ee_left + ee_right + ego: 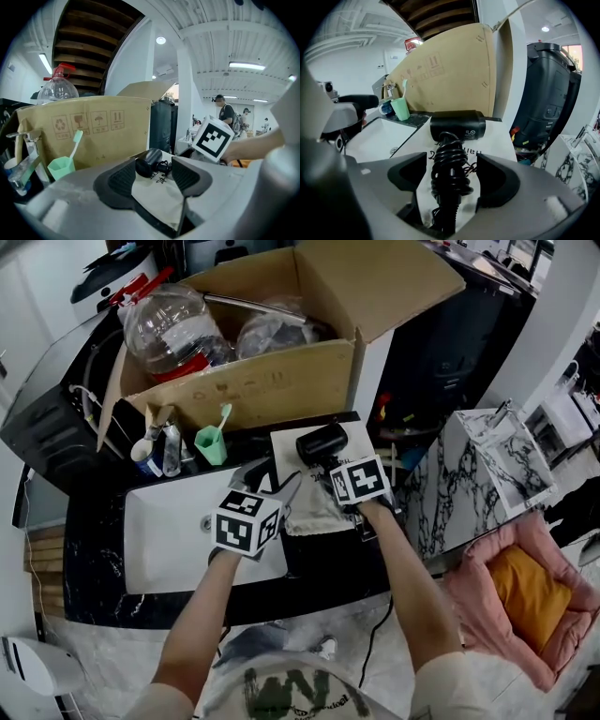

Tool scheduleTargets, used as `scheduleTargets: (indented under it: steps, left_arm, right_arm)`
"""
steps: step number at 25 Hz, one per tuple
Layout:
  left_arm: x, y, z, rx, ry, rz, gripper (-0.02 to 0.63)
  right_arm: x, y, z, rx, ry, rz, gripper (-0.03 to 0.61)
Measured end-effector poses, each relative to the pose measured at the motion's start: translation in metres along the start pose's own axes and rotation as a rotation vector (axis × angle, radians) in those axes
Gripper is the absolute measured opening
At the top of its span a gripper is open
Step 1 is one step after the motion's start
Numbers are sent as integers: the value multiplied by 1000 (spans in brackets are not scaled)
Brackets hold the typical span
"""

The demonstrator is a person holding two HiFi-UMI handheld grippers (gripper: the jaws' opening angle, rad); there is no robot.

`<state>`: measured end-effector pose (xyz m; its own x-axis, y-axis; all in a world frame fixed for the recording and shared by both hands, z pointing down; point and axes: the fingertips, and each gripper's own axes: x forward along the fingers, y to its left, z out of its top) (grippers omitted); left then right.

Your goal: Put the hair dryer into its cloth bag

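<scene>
The hair dryer (322, 442) lies on the bag (314, 510) at the right of the sink (169, 540), on the dark counter (94, 549), just in front of the cardboard box (272, 381). Its black barrel lies crosswise at the far end of the bag, and its handle, wound round with the cord, points back toward the person.

The right gripper (330, 468) reaches in from the near right. In the right gripper view its jaws (452, 176) are released and stand apart, one on each side of the cord-wrapped handle. A thin strip of white cloth shows between each jaw and the cord. The barrel of the hair dryer (457, 126) sits just beyond the jaw tips, and the bag (499, 138) spreads under it, printed lettering partly showing.

The left gripper (283, 489) comes in from the near left, over the sink's right edge. In the left gripper view its jaws (154, 176) are also apart, with the bag (157, 197) filling the gap between them. The hair dryer (149, 161) lies just past their tips, end-on, not between them. The right gripper's marker cube shows beyond it to the right.

A green cup (212, 444) with a toothbrush stands left of the bag, against the box.
</scene>
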<state>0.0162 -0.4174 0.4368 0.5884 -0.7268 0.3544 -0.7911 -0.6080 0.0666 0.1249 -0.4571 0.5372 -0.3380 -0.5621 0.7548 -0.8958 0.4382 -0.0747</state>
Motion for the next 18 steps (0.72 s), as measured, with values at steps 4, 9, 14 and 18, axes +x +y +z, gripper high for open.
scheduleTargets:
  steps: [4,9,14,18]
  left_arm:
    - [3,4,-4,1,12,-9,250]
    - [3,14,-5,-5,11,-1,249]
    - [4,18,-8,-10,17,4,250]
    - [4,19,-8,-16,15,7,249]
  right_arm:
    - [11,0,-5,15,44,-2,331]
    - [20,-3,-7,9,90,-34,290]
    - [27,-4,-15,22,132,-40,285]
    - [27,-4,-14,19,135,-34,280]
